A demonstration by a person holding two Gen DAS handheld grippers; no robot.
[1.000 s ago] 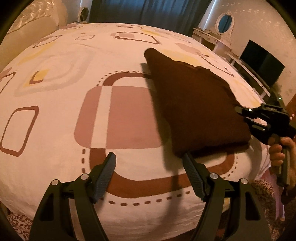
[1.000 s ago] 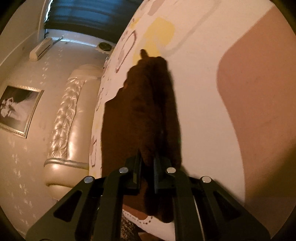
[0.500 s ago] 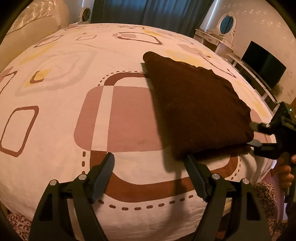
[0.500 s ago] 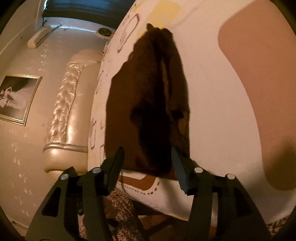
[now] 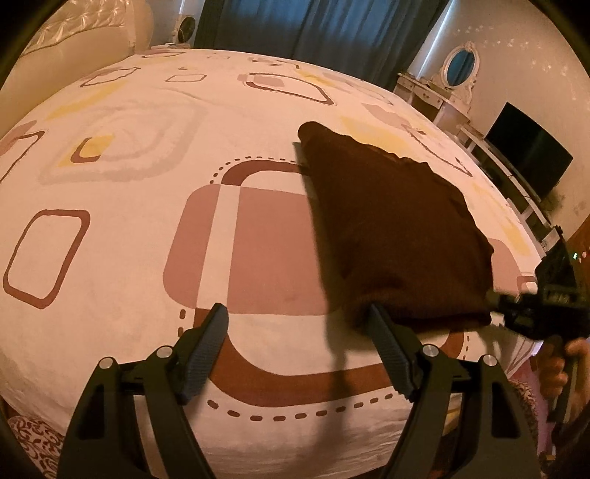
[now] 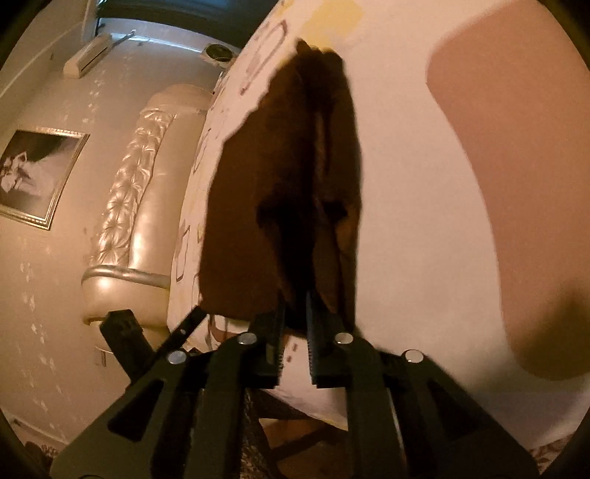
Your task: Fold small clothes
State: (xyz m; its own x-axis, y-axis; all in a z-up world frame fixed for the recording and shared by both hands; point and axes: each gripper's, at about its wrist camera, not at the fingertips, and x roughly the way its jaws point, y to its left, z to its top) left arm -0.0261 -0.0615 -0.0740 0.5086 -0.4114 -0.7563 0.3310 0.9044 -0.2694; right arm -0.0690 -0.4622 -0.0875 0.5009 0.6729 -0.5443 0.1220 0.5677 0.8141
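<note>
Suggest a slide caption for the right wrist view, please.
Right gripper pinching the brown garment's near edge on the patterned bed.

**Colours and patterns on the bed**

We see a dark brown garment (image 5: 391, 228), plain, with no print. The bedsheet (image 5: 147, 228) is cream white, patterned with rounded squares in brown outline, dusty pink fills, yellow patches and dashed brown lines. Our left gripper (image 5: 298, 350) and right gripper (image 6: 295, 324) are black, with silver screw heads. At far we see deep blue curtains (image 5: 332, 33), and at far left a pearly cream tufted headboard (image 6: 125, 206).
</note>
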